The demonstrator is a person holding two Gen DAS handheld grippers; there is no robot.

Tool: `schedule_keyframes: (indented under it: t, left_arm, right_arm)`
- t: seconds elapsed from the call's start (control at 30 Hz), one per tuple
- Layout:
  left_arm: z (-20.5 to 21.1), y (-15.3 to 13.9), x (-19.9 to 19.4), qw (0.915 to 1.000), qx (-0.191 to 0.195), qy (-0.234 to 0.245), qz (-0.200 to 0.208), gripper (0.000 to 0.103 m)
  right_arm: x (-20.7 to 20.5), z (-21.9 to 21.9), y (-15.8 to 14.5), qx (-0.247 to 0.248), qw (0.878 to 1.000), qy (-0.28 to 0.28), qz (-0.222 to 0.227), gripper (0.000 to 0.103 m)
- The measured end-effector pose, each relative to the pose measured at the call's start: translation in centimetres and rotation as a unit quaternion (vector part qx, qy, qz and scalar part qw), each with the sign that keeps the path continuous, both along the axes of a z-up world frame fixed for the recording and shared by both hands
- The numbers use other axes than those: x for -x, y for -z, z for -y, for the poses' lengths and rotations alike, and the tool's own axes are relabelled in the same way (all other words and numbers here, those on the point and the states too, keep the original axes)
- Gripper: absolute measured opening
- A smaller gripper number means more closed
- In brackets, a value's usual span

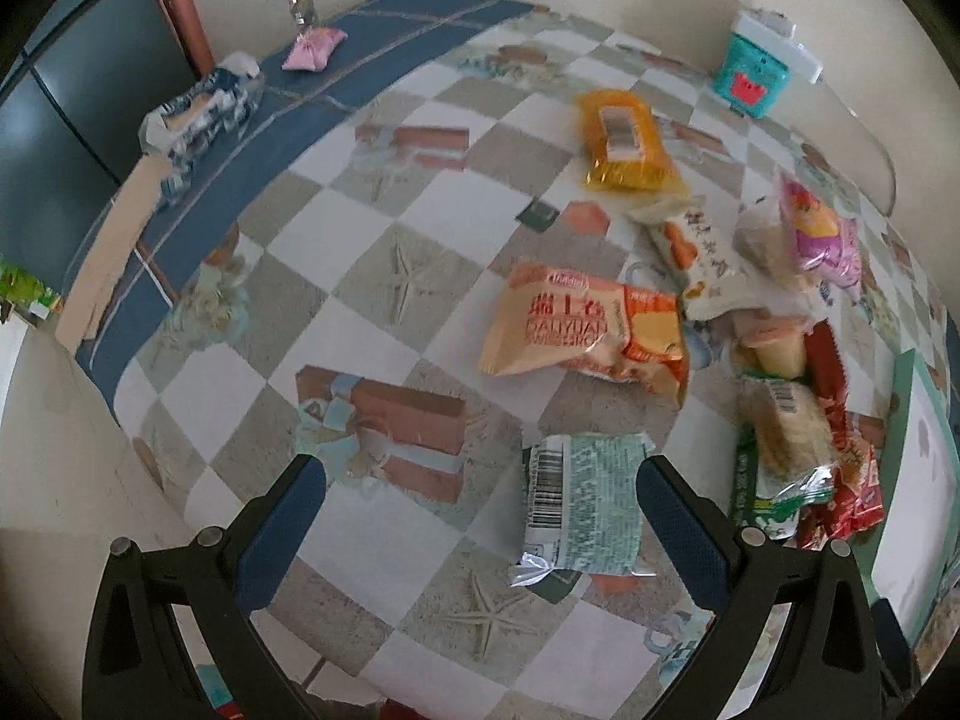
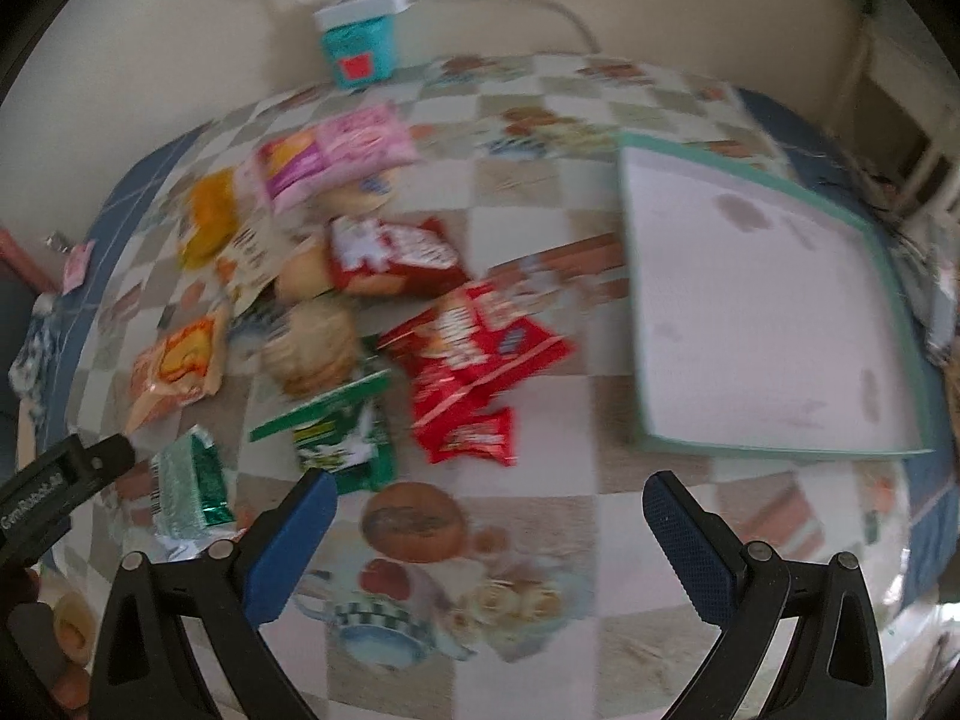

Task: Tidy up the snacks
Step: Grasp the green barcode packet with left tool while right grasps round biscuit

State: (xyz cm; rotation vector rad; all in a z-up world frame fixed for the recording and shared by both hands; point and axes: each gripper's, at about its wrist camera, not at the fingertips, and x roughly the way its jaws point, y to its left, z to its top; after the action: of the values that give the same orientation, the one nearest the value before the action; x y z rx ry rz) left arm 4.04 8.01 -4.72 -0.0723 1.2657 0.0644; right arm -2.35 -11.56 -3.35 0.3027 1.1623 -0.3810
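left gripper point(image 1: 480, 498): jaws spread wide, holding nothing, low over the near part of the tabletop; blue pads on black fingers.
right gripper point(image 2: 489, 516): jaws spread wide too, empty, above bare tablecloth near the front edge; view blurred.
tabletop point(image 1: 384, 276): covered with a checked cloth of white and grey squares, blue border along the left edge.
green packet point(image 1: 579, 510): flat on the tabletop, barcode side up, between the left gripper's fingers and just beside the right-hand pad point(image 1: 684, 522); contact cannot be told.
orange bun packet point(image 1: 585, 324): lying flat toward the middle of the tabletop, beyond the green packet.
yellow packet point(image 1: 627, 141): toward the far edge, apart from the rest.
snack pile point(image 1: 780, 324): crowded toward the right side, packets overlapping; pink packet point(image 2: 354, 150), red packets point(image 2: 474, 348), a round biscuit pack point(image 2: 312, 348) and a green-and-white packet point(image 2: 345, 432) among them.
tray point(image 2: 900, 294): white with a green rim, at the right edge of the tabletop, nothing in it.
teal box point(image 1: 750, 78): at the far edge against the wall, a white plug strip behind it.
pink pouch point(image 1: 315, 48): on the blue border at the far left corner.
blue-and-white bag point(image 1: 198, 114): on the left edge, well apart from the snacks.
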Motion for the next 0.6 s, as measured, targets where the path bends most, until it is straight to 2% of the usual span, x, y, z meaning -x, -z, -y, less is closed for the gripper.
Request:
schedule_keyframes:
  t: [0.1, 0.27, 0.4, 0.47, 0.6]
  left_arm:
    - [0.4, 0.9, -0.1, 0.9998, 0.013, 0.008, -0.016, 0.103]
    - [1.5, 2.3, -0.4, 0.9985, 0.026, 0.028, -0.04, 0.103]
    - [2.0, 3.0, -0.6, 0.9976, 0.027, 0.037, -0.052, 0.101]
    - [2.1, 3.2, -0.7, 0.9972, 0.034, 0.035, -0.057, 0.095]
    - [1.8, 3.3, -1.2, 0.9965, 0.052, 0.027, -0.06, 0.093]
  right_arm:
    - [-0.7, -0.7, 0.8, -0.022, 1.0, -0.015, -0.004, 0.103]
    - [-1.5, -2.2, 1.6, -0.021, 0.999, -0.047, -0.006, 0.103]
    - [-1.9, -2.6, 1.8, -0.024, 0.998, -0.064, 0.001, 0.091]
    - [-2.2, -2.9, 1.8, -0.025, 0.997, -0.07, 0.009, 0.086]
    - [-2.6, -3.2, 0.9, 0.005, 0.996, -0.087, 0.03, 0.085]
